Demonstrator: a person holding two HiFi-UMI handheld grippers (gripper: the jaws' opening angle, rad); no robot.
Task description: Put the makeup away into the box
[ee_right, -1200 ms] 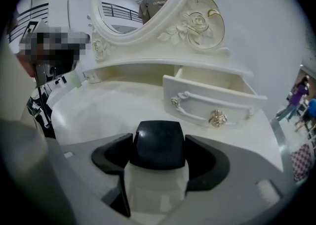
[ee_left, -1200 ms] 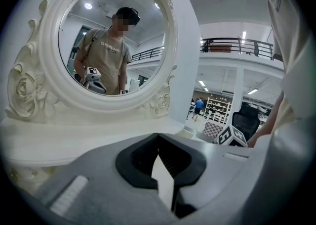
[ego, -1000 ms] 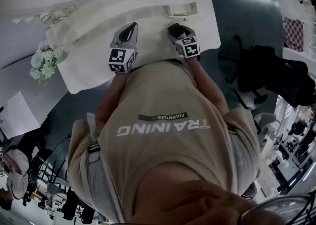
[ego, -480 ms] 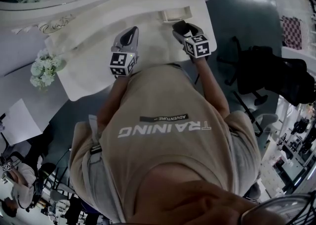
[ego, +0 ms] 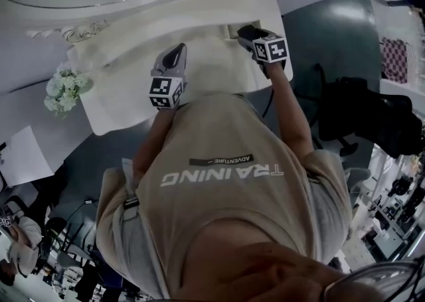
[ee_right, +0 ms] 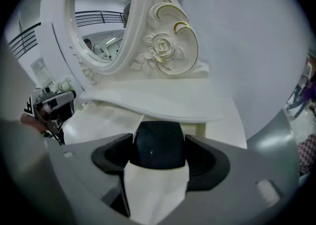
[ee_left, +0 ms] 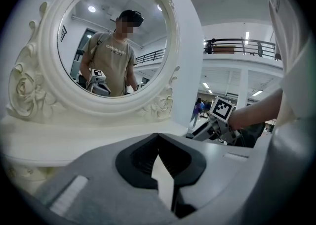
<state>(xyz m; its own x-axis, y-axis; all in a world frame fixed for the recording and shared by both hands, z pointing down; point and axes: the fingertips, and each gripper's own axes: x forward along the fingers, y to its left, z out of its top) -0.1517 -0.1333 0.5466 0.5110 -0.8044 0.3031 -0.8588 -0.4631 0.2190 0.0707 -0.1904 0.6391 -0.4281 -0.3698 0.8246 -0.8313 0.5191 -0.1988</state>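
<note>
— What are the fingers [ee_right: 111,158] of the right gripper [ee_right: 159,163] doing?

— They are spread wide and clamped on the makeup [ee_right: 159,142], a dark, rounded piece that fills the whole gap between the two pads.

— And where is the makeup relative to the box?

— Right at the box [ego: 232,30]. In the right gripper view, the box's cream walls peek out on both sides of the dark piece, just behind it. I can't tell whether the piece is already inside the box or only above it.

— What about the other gripper?

— The left gripper [ee_left: 158,156] has its fingers [ee_left: 136,162] drawn together until the tips meet. Nothing is between them, and only a thin wedge of the white tabletop shows through.

— Where are the two grippers?

— Both are over the dressing table [ego: 133,91]. The right one is at the far right corner by the box, tilted steeply down. The left one is well apart from it, nearer the middle and pointing almost level at the mirror [ee_left: 116,41].

— Is there anything else around?

— The mirror has a carved white frame with roses, and it reflects the person in a beige shirt holding a gripper. A bunch of white flowers [ego: 63,91] stands at the left end of the table.
</note>
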